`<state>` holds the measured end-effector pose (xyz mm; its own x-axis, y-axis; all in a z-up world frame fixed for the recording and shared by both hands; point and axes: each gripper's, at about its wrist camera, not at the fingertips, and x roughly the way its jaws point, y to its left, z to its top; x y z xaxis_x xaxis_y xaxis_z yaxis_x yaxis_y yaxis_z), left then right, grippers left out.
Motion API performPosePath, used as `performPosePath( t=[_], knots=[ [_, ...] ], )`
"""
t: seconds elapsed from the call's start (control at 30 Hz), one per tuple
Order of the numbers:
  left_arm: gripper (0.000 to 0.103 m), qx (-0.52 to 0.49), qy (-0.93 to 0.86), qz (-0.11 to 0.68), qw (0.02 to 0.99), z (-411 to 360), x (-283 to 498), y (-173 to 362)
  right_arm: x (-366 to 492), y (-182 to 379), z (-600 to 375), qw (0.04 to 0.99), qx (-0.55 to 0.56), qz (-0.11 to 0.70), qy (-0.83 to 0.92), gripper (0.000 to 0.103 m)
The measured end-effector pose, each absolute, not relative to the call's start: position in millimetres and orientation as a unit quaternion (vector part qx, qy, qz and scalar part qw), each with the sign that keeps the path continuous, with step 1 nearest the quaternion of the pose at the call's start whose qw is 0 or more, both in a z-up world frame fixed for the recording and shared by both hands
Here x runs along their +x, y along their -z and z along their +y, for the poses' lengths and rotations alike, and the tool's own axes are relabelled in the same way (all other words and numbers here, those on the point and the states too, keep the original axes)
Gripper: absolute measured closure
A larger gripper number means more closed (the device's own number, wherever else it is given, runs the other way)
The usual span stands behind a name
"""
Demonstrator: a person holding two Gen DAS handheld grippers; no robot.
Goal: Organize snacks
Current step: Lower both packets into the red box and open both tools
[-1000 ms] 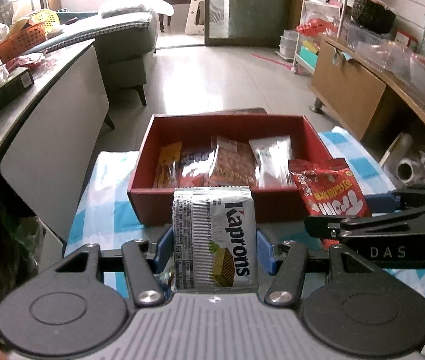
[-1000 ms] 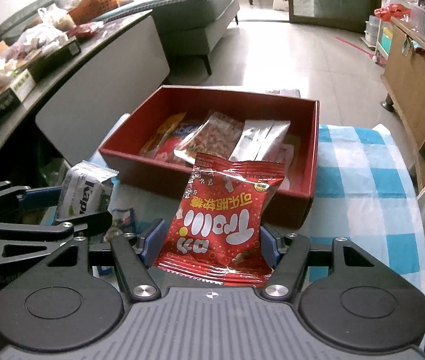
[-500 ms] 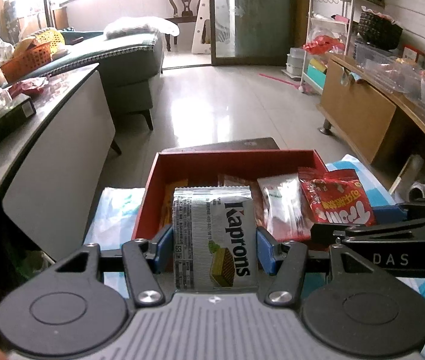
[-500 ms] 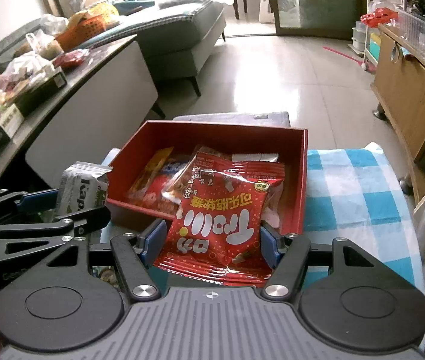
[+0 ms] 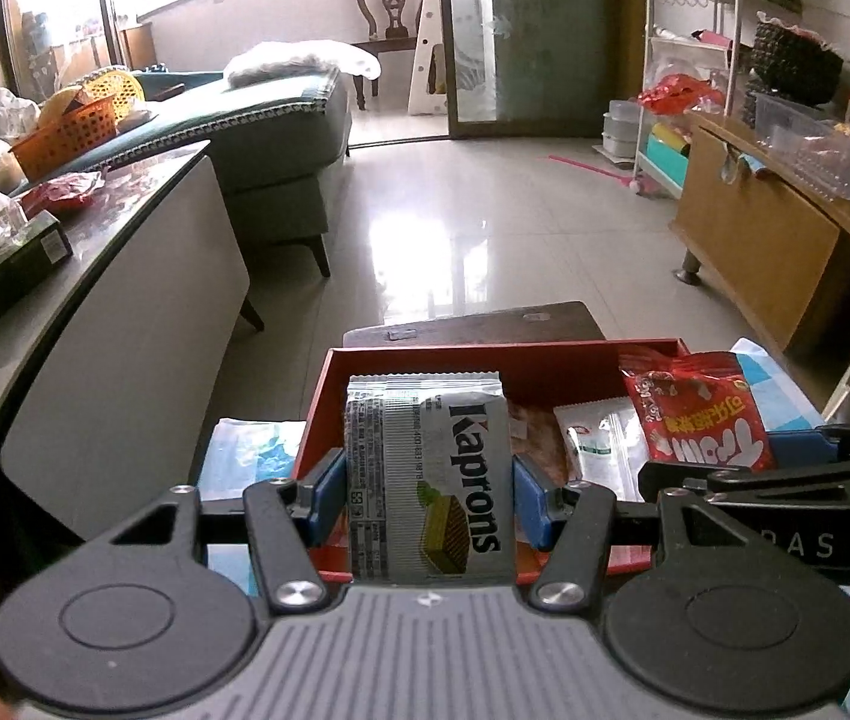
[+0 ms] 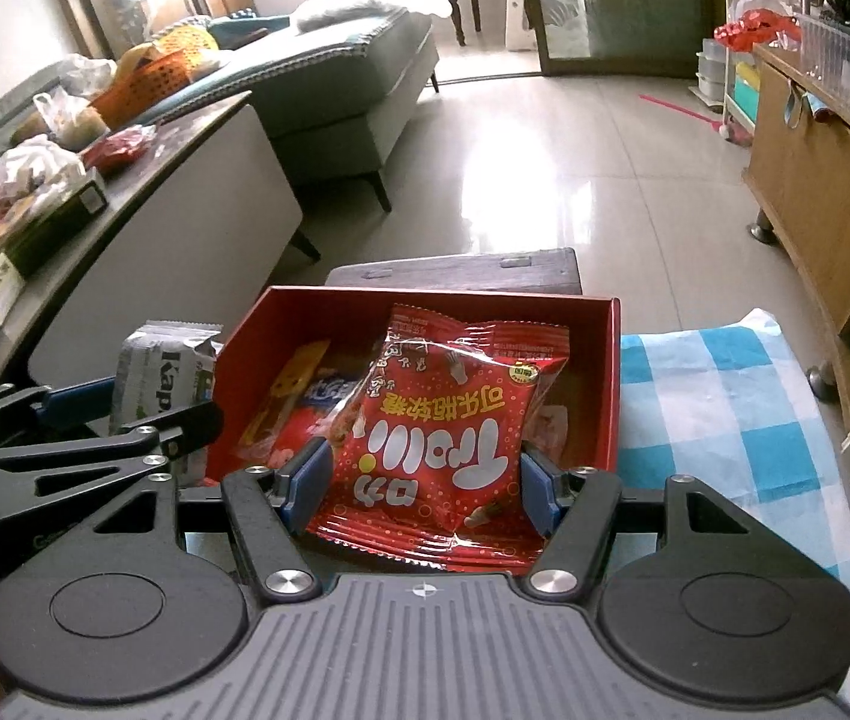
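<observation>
Left tongs (image 5: pixel 428 483) clamped on a silver wafer pack (image 5: pixel 430 480), blue pads pressed against both long sides, pack upright with the brand name running lengthwise. Held over the near left part of the red box (image 5: pixel 485 360), clear of the contents below. Right tongs (image 6: pixel 419 480) clamped on a red candy bag (image 6: pixel 443 438), pads squeezing its two side edges, printing upside down from this camera, top seam tipped toward the far wall of the box. Held above the middle of the box, partly hiding what lies inside.

Inside the box: an orange-yellow packet (image 6: pixel 290 396) along the left side, a red-and-blue packet (image 6: pixel 320 414) next to it, a clear white sachet (image 5: pixel 599 450) toward the right, a brownish snack bag (image 5: pixel 536 438) between sachet and wafer pack. Box resting on the bench, on a blue-and-white checked cloth (image 6: pixel 719 414) spread out to its right. Dark wooden stool (image 6: pixel 455 270) just beyond the box's far wall. Each pair of tongs visible at the edge of the other camera's view, side by side, not touching.
</observation>
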<state>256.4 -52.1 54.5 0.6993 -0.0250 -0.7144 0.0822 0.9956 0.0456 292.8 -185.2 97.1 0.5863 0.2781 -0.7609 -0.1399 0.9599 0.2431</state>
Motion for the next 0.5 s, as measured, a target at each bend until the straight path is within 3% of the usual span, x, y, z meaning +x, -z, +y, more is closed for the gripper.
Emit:
performPosePath(
  t=[0.5],
  knots=[
    [0.052,0.052,0.018,0.399,0.915,-61.7,286.7,-30.1,321.7,-76.4,-182.9,0.879,0.066,0.460,-0.106,0.031]
  ],
)
